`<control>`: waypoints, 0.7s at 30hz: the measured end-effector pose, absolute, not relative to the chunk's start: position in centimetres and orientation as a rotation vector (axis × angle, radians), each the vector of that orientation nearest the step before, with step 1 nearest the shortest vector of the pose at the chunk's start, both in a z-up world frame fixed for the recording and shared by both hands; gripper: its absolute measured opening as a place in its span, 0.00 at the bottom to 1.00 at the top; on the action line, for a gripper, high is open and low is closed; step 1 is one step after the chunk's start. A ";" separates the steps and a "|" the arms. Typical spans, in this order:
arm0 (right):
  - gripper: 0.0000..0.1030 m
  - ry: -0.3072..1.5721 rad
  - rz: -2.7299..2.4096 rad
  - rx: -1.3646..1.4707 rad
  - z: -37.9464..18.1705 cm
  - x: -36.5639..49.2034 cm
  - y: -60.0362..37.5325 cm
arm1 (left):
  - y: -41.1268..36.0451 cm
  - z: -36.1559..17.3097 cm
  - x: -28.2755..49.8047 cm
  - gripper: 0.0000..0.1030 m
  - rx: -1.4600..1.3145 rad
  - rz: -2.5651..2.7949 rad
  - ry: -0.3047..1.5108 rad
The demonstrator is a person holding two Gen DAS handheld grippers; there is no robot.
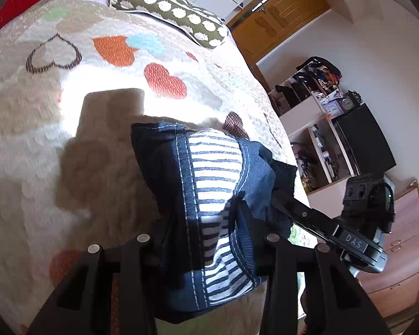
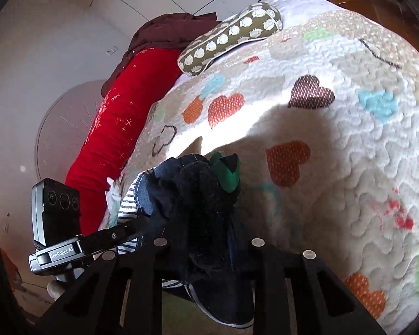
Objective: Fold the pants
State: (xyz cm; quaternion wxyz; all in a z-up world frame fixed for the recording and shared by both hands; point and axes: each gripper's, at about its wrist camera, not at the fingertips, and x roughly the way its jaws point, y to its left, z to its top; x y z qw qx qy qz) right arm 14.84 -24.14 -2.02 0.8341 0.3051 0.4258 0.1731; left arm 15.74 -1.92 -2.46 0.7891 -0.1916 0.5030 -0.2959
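The pants [image 1: 209,184] are dark navy with a navy-and-white striped lining and white stitching. They hang bunched between my two grippers, above the bed quilt [image 1: 42,128]. My left gripper [image 1: 206,217] is shut on the pants' striped band. My right gripper [image 2: 206,209] is shut on the dark fabric [image 2: 198,195], beside a green patch [image 2: 227,174]. The right gripper shows in the left wrist view [image 1: 282,201], biting the cloth's right edge. The left gripper shows in the right wrist view [image 2: 142,223]. The fingertips are hidden by the cloth.
The quilt [image 2: 349,145] is white with coloured hearts. A brown dotted cushion [image 1: 167,8] and a red bolster [image 2: 109,131] lie at its far end. Shelves, a black box [image 1: 363,136] and wooden drawers [image 1: 402,251] stand right of the bed.
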 end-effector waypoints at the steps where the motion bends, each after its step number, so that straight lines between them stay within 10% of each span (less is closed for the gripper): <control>1: 0.25 0.896 0.356 0.635 -1.7 15.8 -24.2 | -2.2 -2.4 16.7 0.39 -0.391 -0.604 1.080; 6: 0.51 0.965 0.208 0.546 -4.1 20.3 -24.6 | -3.0 -5.1 20.3 0.41 -0.305 -0.457 1.151; 21: 0.46 0.998 0.196 0.480 -6.8 16.4 -21.8 | -1.7 -7.3 13.8 0.53 -0.222 -0.378 1.133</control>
